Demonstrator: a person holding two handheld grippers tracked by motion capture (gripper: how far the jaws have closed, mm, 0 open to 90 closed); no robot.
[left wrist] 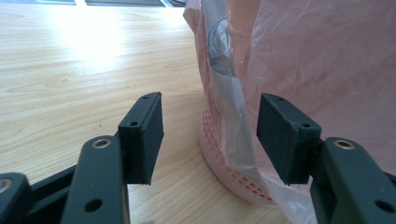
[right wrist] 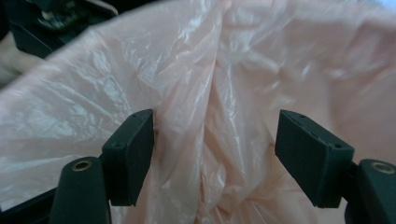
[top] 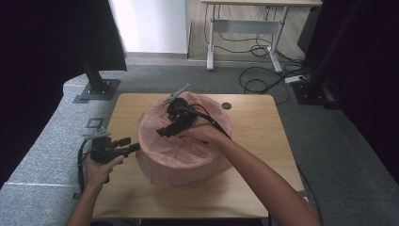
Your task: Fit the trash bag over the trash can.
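Wooden table: pink bag lines basket; right gripper spread inside; left gripper spread at rim fold.

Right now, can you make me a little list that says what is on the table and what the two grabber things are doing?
Table: light wooden table
Main thing: pink mesh basket lined with a thin pink plastic bag
Left gripper: open, level beside the basket's left side, a fold of the bag and the basket's wall between its jaws, pads not pressing
Right gripper: open, reaching down inside the bag, crumpled plastic ahead of its jaws
Also there: small dark round thing near the table's far edge
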